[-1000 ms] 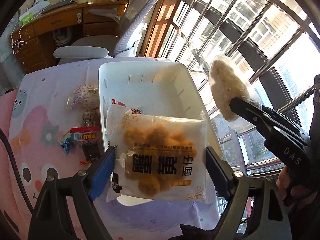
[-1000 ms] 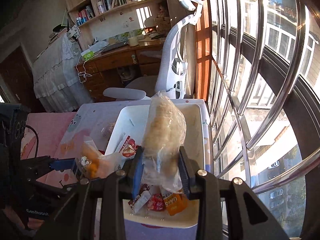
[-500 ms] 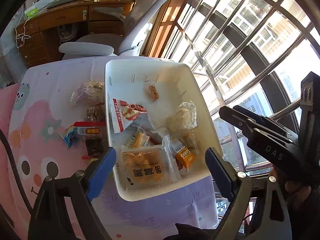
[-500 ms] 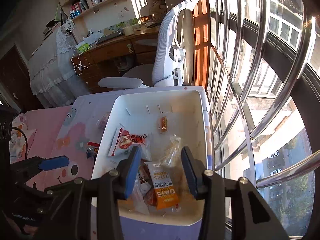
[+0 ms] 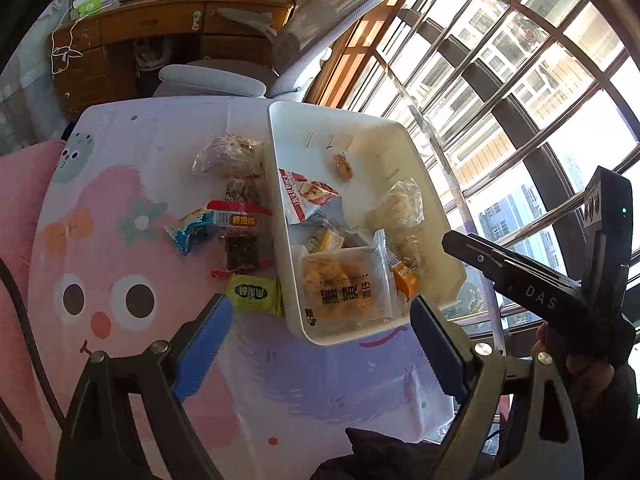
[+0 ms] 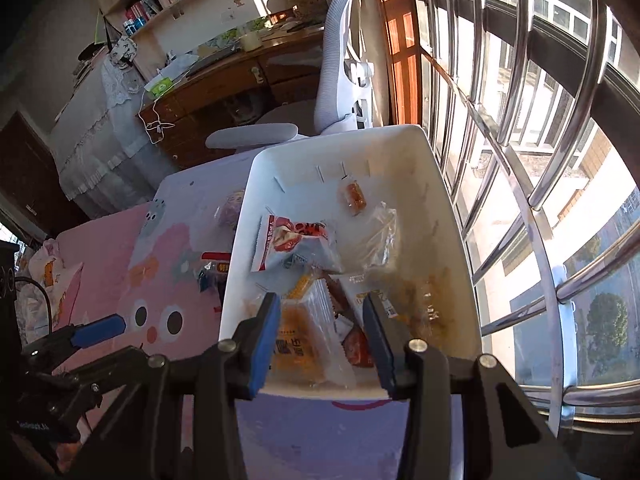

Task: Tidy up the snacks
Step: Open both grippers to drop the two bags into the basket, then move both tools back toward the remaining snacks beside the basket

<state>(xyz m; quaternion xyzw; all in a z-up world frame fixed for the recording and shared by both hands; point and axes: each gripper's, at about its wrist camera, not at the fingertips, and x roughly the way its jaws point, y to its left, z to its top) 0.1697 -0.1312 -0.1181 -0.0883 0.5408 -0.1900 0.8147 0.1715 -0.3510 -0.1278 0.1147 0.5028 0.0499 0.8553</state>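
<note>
Both hand-held grippers hang released and empty: the left hand-held gripper (image 5: 320, 336) should drop squarely over the green packet (image 5: 253, 294) beside the bin (image 5: 450, 236), then clench.

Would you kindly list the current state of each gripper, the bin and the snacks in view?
Left gripper: open, empty, above the table.
Right gripper: open, empty, over the bin's near end.
White bin: upright, partly filled.
Orange biscuit pack: lying flat inside the bin.
Clear rice-cake bag: inside the bin.
Green packet: on the tablecloth, outside the bin.
Red-topped dark packet: on the tablecloth, outside the bin.
</note>
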